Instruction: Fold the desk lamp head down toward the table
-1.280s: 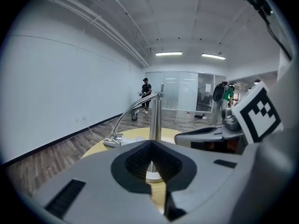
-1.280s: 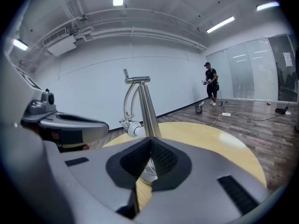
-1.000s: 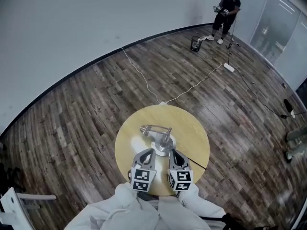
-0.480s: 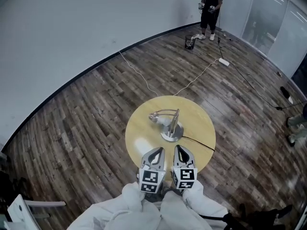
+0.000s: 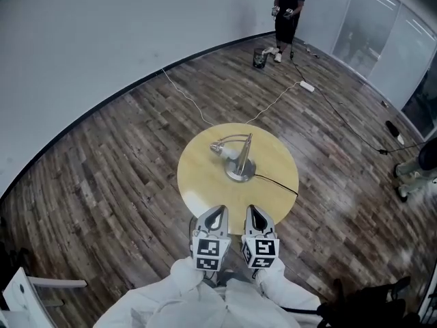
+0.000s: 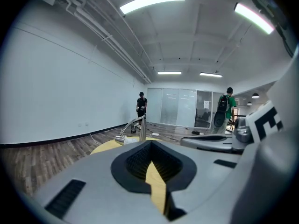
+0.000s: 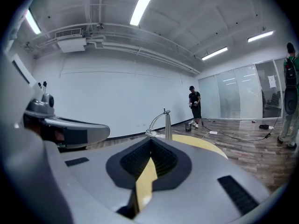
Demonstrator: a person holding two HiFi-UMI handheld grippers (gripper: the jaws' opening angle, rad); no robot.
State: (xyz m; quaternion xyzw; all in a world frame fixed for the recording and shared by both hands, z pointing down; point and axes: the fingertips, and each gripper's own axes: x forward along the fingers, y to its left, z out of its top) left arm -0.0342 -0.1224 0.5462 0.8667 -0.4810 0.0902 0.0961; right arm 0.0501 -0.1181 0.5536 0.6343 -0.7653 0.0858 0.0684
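A silver desk lamp (image 5: 240,162) stands on the round yellow table (image 5: 205,190). Its arm bends over to the left and its head (image 5: 218,147) hangs low, close to the tabletop. Both grippers hover side by side over the table's near edge, well short of the lamp. My left gripper (image 5: 213,219) is shut with nothing in it, and so is my right gripper (image 5: 254,217). The lamp (image 6: 134,129) shows small beyond the closed jaws of the left gripper (image 6: 150,147). The lamp (image 7: 162,122) appears likewise past the right gripper (image 7: 152,144).
A black cord (image 5: 276,185) runs from the lamp base off the table's right side. On the wood floor lie a white cable and power strip (image 5: 307,86). A person (image 5: 287,9) stands by the far wall next to a black bin (image 5: 259,58). Glass partitions line the right.
Both grippers have drawn back from the lamp base to the table's near edge, still shut. The lamp stays folded over, now farther from them.
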